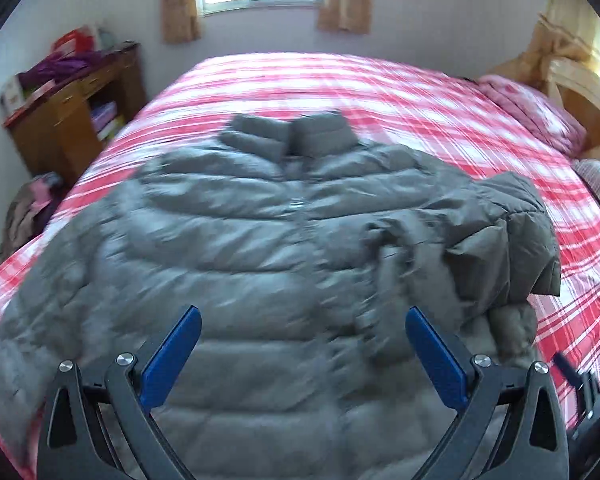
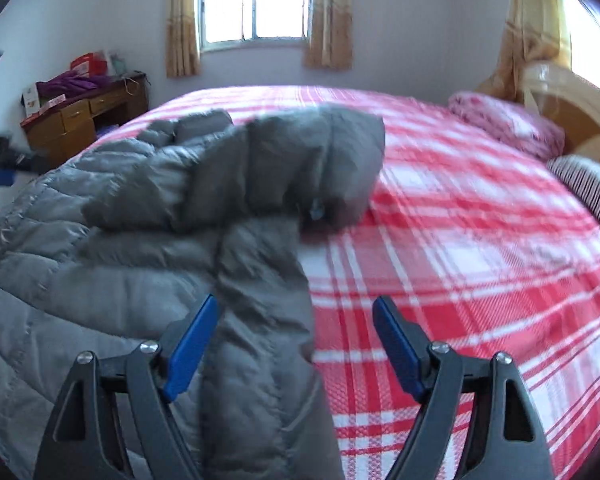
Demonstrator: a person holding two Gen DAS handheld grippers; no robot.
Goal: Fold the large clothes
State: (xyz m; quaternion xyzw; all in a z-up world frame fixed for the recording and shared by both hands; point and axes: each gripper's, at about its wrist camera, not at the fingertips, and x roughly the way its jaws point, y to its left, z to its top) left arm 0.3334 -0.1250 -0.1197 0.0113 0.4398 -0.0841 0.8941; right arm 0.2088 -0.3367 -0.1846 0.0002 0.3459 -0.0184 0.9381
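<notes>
A large grey puffer jacket (image 1: 260, 240) lies front up on the red and white plaid bed (image 1: 400, 92), collar towards the far wall. Its right sleeve (image 1: 512, 236) is folded in over the body. My left gripper (image 1: 302, 322) is open and empty above the jacket's lower front. In the right wrist view the jacket (image 2: 120, 264) fills the left half, with the folded sleeve (image 2: 300, 160) on top. My right gripper (image 2: 294, 316) is open and empty over the jacket's right edge, where it meets the bedsheet (image 2: 480, 260).
A wooden desk (image 1: 64, 112) with clutter stands at the far left by the wall. A pink pillow (image 1: 536, 112) and a striped pillow (image 2: 588, 188) lie at the right by the headboard (image 2: 572, 100). A window (image 2: 256, 4) with curtains is on the far wall.
</notes>
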